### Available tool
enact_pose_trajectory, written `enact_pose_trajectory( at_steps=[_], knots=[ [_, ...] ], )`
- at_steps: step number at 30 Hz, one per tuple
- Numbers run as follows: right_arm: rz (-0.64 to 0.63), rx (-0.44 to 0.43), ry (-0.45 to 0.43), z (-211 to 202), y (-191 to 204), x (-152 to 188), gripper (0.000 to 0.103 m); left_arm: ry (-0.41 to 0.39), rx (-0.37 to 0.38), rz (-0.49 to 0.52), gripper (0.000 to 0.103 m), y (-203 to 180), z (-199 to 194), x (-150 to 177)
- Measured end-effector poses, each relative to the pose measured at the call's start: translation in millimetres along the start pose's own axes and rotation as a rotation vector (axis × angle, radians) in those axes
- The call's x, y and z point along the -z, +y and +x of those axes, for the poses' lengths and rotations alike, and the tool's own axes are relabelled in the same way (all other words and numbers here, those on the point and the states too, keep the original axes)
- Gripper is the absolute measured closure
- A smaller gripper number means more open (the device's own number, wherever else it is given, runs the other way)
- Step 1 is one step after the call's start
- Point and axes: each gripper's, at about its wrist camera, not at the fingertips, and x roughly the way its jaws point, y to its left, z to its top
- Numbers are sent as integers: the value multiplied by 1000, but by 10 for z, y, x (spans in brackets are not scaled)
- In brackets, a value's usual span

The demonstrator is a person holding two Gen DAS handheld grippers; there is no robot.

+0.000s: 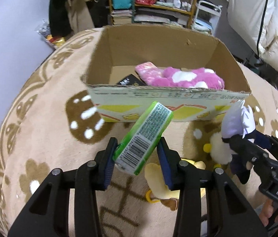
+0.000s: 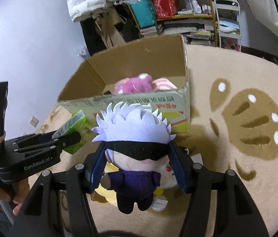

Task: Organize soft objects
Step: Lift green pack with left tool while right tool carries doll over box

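My left gripper (image 1: 138, 154) is shut on a green tissue pack (image 1: 145, 136) with a barcode, held above the rug just in front of the open cardboard box (image 1: 168, 96). My right gripper (image 2: 139, 158) is shut on a white-haired plush doll (image 2: 133, 138) with a black blindfold and purple clothes, also held in front of the box (image 2: 123, 100). The doll also shows at the right of the left wrist view (image 1: 237, 124). Inside the box lie a pink spotted plush (image 1: 186, 77) and a dark packet (image 1: 128, 82). The left gripper with the tissue pack (image 2: 73, 124) shows in the right wrist view.
A beige patterned rug (image 1: 40, 130) covers the surface. A white and yellow plush (image 1: 221, 148) and a yellow plush (image 1: 158, 179) lie on it below the grippers. Shelves with books and bags (image 1: 150, 4) stand behind the box, and white bedding (image 1: 257, 19) hangs at right.
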Motion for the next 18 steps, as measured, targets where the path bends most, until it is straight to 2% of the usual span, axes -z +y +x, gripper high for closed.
enact_pose_trajectory(
  at_steps=[5,10,15,18],
  knots=[
    [-13,-9,-17,-55,57,2,39,-44,-30,-13,64,68,-183,29],
    [23,-57,76,158,6,45,38,-48,-41,-31,64,107,-233,40],
    [9,-44,167,388,35,143,37,-39,-49,-41,64,140,-220,47],
    [0,-49,183,435,68,161,36,-36,-55,-56,64,186,-214,51]
  ],
)
